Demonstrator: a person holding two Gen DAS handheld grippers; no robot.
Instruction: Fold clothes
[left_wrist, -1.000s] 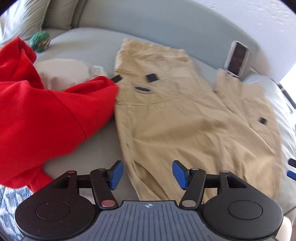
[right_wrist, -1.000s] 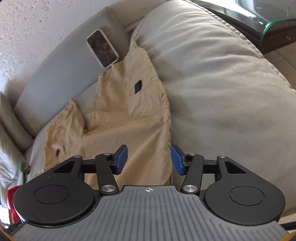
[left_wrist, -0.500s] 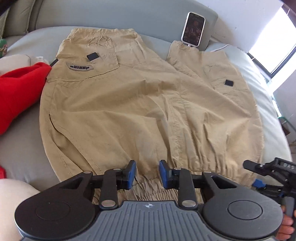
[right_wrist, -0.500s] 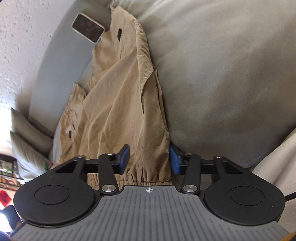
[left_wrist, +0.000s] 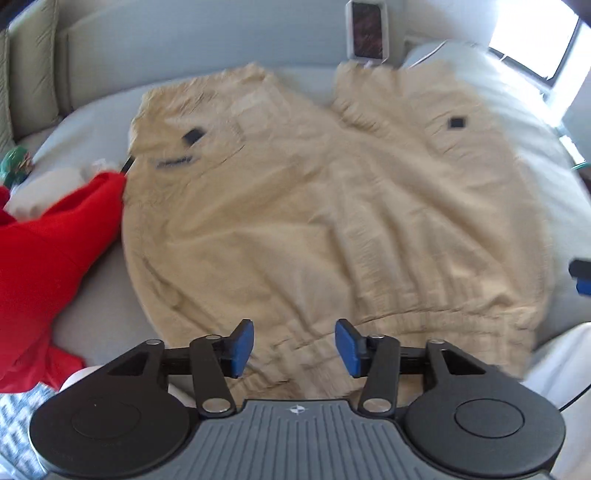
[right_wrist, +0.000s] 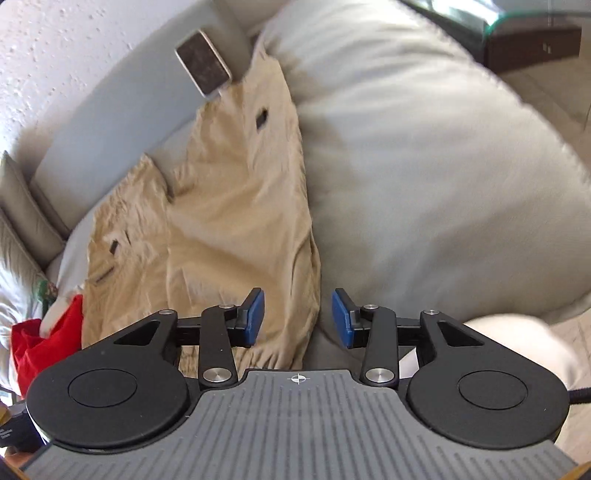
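Khaki cargo shorts (left_wrist: 314, 206) lie spread flat on a grey sofa seat (left_wrist: 92, 122), elastic waistband nearest me. My left gripper (left_wrist: 294, 349) hovers over the middle-left of the waistband. Its jaws are opening, and the blue pads stand apart without pinching the cloth beneath them. In the right wrist view the shorts (right_wrist: 236, 206) run up the left half of the picture. My right gripper (right_wrist: 297, 318) sits over their right waistband corner, jaws opening, with the fabric edge under the gap but not pressed. A tip of the right gripper (left_wrist: 581, 277) shows at the left view's right edge.
A red garment (left_wrist: 48, 258) and a white one (left_wrist: 40, 188) lie left of the shorts, next to a green ball (left_wrist: 16, 166). A phone (left_wrist: 367, 29) leans on the sofa back. A big grey cushion (right_wrist: 424, 166) lies right of the shorts, a glass table (right_wrist: 535, 18) beyond.
Half a second ago both grippers were nearly shut low at the waistband. Now both stand wider apart and farther back from it, and the shorts lie flat.
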